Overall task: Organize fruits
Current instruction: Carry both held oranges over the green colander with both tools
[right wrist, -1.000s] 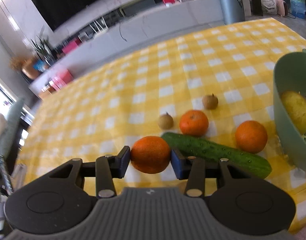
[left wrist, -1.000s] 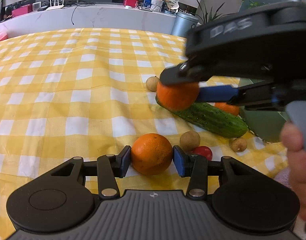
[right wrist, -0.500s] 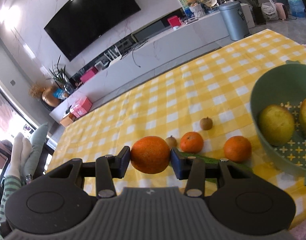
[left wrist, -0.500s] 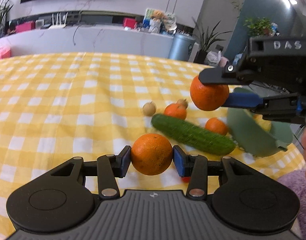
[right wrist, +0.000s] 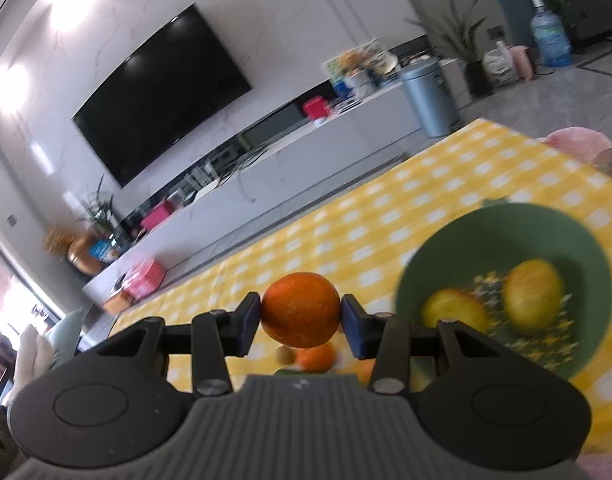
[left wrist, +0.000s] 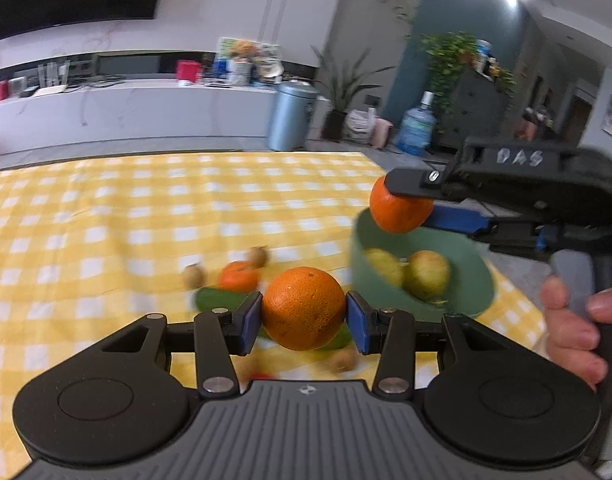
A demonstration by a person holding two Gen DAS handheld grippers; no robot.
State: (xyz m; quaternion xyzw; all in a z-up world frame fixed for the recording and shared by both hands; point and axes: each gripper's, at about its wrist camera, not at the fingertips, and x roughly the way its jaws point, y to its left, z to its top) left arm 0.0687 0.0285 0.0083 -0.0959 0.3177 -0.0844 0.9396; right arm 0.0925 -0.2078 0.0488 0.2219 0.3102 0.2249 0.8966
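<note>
My left gripper (left wrist: pixel 304 322) is shut on a large orange (left wrist: pixel 304 308), held in the air above the yellow checked tablecloth (left wrist: pixel 106 220). My right gripper (right wrist: pixel 301 320) is shut on a second orange (right wrist: pixel 301 310); in the left wrist view that orange (left wrist: pixel 397 212) hangs over the near rim of the green bowl (left wrist: pixel 465 280). The bowl (right wrist: pixel 465 248) holds two yellow-green fruits (right wrist: pixel 531 294). On the cloth lie a small orange (left wrist: pixel 238 276), a cucumber (left wrist: pixel 220 300) partly hidden by my left fingers, and small brown fruits (left wrist: pixel 194 275).
A person's hand (left wrist: pixel 573 328) grips the right gripper's handle at the right edge. Beyond the table stand a white sideboard (left wrist: pixel 126 108), a blue-grey bin (left wrist: pixel 292 116) and a water bottle (left wrist: pixel 417 126). A small brown fruit (left wrist: pixel 343 361) lies below my left fingers.
Both grippers rose with their oranges. The right gripper carried its orange rightward from above the cucumber to over the green bowl's rim. The bowl and its two fruits came into full view.
</note>
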